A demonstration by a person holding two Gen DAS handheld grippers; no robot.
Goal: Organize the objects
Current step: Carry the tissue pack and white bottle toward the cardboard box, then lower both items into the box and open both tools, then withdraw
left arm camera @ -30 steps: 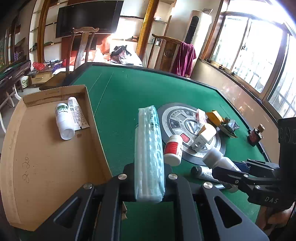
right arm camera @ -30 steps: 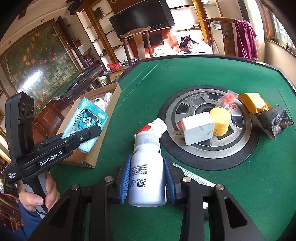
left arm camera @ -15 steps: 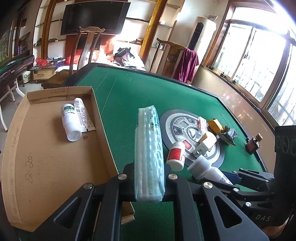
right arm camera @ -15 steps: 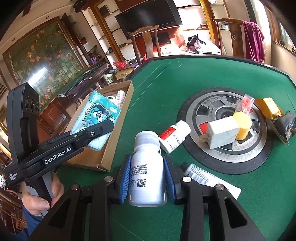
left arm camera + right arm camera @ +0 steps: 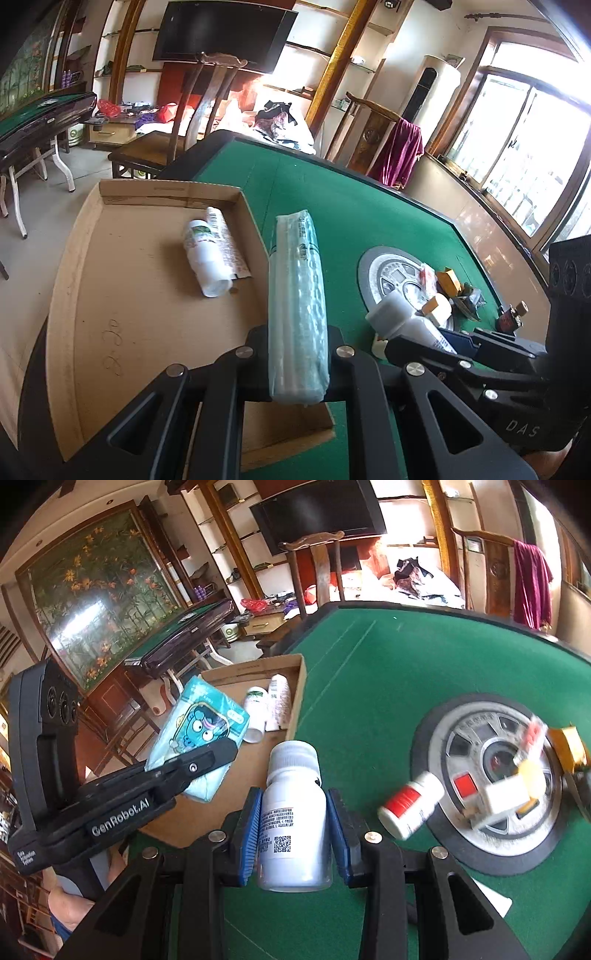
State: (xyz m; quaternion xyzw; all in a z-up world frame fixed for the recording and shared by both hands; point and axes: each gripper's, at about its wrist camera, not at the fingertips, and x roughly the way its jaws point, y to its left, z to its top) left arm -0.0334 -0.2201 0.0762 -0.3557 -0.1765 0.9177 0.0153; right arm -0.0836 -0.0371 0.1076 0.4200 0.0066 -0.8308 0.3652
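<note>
Both loads have been carried toward the cardboard tray [image 5: 255, 229] at the counter's left edge — tissue pack [image 5: 297, 317] pinched in the left tongs [image 5: 297, 369], white bottle [image 5: 293, 823] clamped in the right tongs [image 5: 293, 830]; each is best lowered flat before release.

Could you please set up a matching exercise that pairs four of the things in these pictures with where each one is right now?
Things:
1. tissue pack
2. white bottle with the QR code
3. red-labelled bottle
4. green-labelled bottle

Places:
A. lying inside the cardboard tray
B. clamped in the right tool
C. lying on the green felt beside the round centre panel
D. clamped in the left tool

Pairs: 1-D, 2-B, 3-C, 4-A
</note>
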